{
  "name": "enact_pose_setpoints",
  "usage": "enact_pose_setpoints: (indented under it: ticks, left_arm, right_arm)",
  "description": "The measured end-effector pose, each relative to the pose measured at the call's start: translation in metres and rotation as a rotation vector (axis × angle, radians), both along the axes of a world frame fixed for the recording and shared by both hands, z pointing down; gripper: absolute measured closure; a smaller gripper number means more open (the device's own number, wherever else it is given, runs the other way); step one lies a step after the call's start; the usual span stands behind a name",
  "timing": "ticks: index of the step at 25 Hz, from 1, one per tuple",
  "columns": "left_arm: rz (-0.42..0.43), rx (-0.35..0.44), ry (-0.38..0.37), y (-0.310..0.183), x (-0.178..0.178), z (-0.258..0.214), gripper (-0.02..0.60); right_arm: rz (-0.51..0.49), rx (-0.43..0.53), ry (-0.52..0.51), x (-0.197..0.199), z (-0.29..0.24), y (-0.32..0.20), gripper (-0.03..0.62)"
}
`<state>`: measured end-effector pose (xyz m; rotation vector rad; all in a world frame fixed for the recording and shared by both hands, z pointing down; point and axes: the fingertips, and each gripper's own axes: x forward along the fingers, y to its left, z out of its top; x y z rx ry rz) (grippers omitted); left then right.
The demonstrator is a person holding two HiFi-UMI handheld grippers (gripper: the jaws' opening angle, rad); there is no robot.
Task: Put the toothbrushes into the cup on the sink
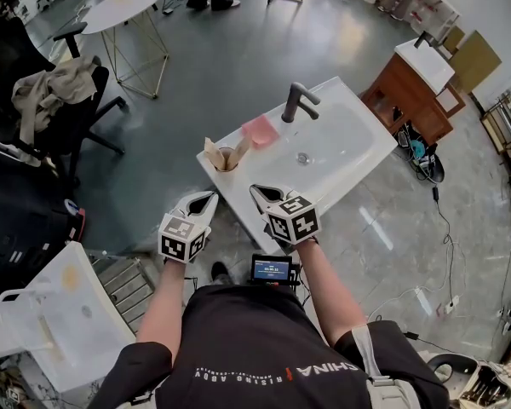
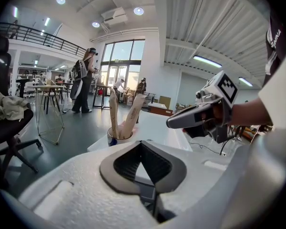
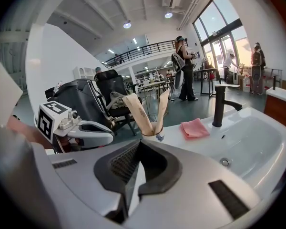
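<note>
A cup (image 1: 226, 158) stands at the left end of the white sink (image 1: 341, 156), and two paper-wrapped toothbrushes (image 1: 215, 152) stick up out of it. In the left gripper view the cup (image 2: 119, 138) and toothbrushes (image 2: 133, 113) lie straight ahead; the right gripper view shows the cup (image 3: 152, 130) and toothbrushes (image 3: 138, 111) too. My left gripper (image 1: 206, 199) and right gripper (image 1: 260, 192) hover side by side just short of the sink's near edge. Both are shut with nothing between their jaws. Each shows in the other's view, the left gripper (image 3: 102, 137) and the right gripper (image 2: 174, 123).
A pink cloth (image 1: 261, 131) lies beside a dark faucet (image 1: 296, 102) on the sink's back rim. A wooden cabinet (image 1: 409, 96) stands to the right, a black office chair (image 1: 43, 100) and a round table (image 1: 132, 11) to the left. People stand in the background.
</note>
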<state>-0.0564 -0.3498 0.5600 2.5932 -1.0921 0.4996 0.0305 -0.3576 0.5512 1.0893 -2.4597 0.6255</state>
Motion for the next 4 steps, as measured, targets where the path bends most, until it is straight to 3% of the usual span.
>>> enact_pose_setpoints:
  ticks: [4]
  left_arm:
    - [-0.001, 0.005, 0.006, -0.0024, 0.0015, -0.0015, 0.572]
  right_arm:
    - [-0.001, -0.001, 0.002, -0.0002, 0.0007, -0.0016, 0.588]
